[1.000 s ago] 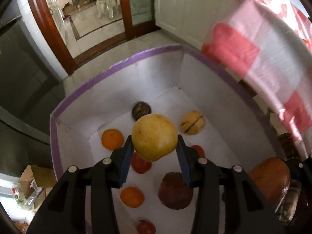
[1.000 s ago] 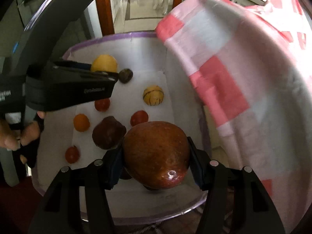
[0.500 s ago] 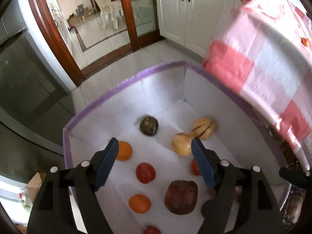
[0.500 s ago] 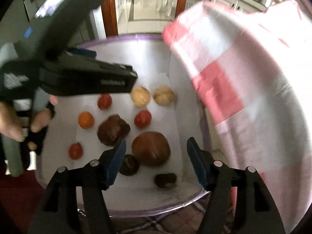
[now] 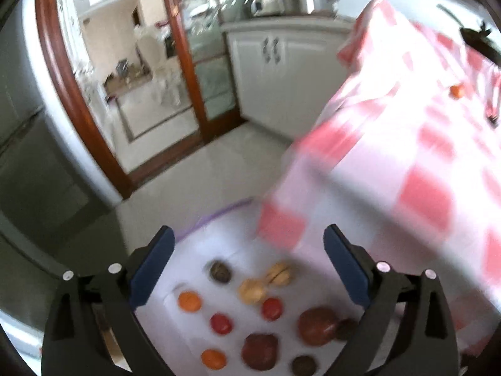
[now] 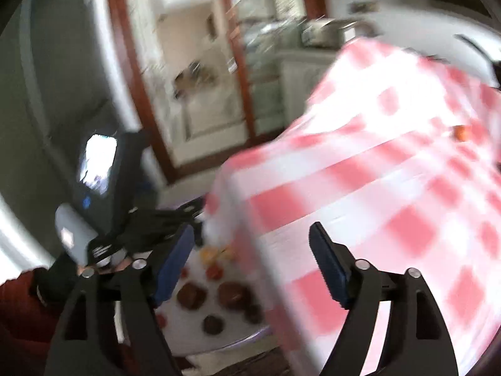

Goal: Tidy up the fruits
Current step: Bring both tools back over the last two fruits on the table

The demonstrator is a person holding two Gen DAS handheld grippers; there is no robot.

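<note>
A white box with a purple rim (image 5: 219,213) sits on the floor below both grippers and holds several fruits. Among them are a yellow fruit (image 5: 250,291), a striped melon (image 5: 278,274), a large red-brown fruit (image 5: 317,326) and an orange (image 5: 189,300). The box also shows in the right wrist view (image 6: 194,332), blurred. My left gripper (image 5: 247,263) is open and empty, high above the box. My right gripper (image 6: 250,260) is open and empty, over the box edge and tablecloth. A small orange fruit (image 5: 457,90) lies on the table; it also shows in the right wrist view (image 6: 462,131).
A table with a pink and white checked cloth (image 5: 407,163) stands to the right, overhanging the box. A wooden-framed glass door (image 5: 188,72) and white cabinets (image 5: 272,72) are behind. The left gripper body and hand (image 6: 103,213) are at the left of the right wrist view.
Both grippers opened and dropped their fruits into the box: the yellow one from the left, the large red-brown one from the right. Both then rose and tilted up toward the table.
</note>
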